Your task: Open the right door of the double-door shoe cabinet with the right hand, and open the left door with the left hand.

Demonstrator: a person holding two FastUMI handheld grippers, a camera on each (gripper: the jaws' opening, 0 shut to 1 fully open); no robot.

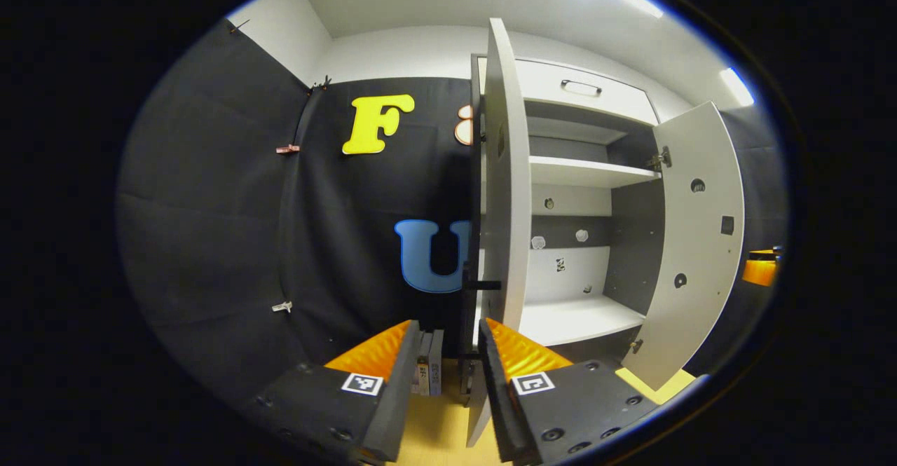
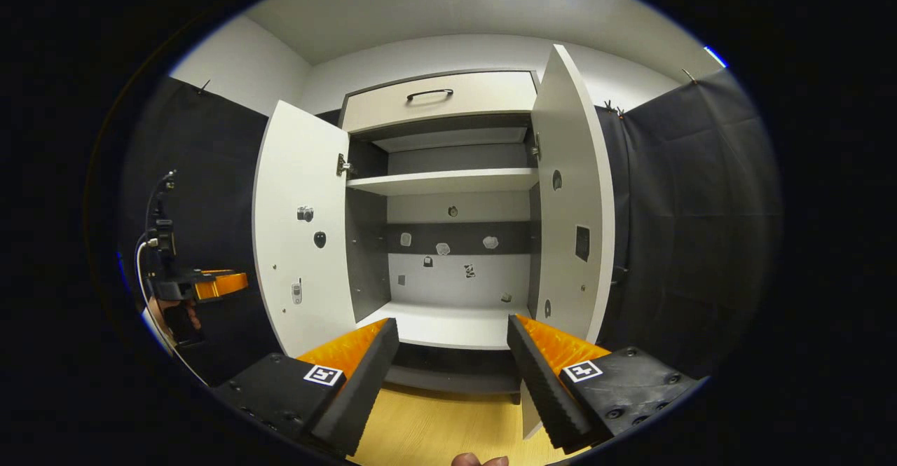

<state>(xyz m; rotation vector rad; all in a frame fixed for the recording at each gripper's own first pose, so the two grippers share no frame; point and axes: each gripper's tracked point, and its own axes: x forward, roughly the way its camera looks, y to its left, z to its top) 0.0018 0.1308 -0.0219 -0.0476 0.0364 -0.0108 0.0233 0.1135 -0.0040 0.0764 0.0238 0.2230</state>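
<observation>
Cabinet [image 2: 448,186] doors both swung open: left door [image 2: 298,228], right door [image 2: 571,193]. Left gripper [image 1: 448,354] and right gripper [image 2: 452,354] fingers spread, holding nothing.

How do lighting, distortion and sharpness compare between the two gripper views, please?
Left gripper view: fisheye bends the left door into a curve; a ceiling light blows out at top right. Right gripper view: both doors bow outward, the shelves look evenly lit and sharp, and the cabinet floor below is in shadow.

Left gripper [image 1: 448,340] — jaws spread, nothing between them. Right gripper [image 2: 452,336] — jaws spread wide, unloaded.
</observation>
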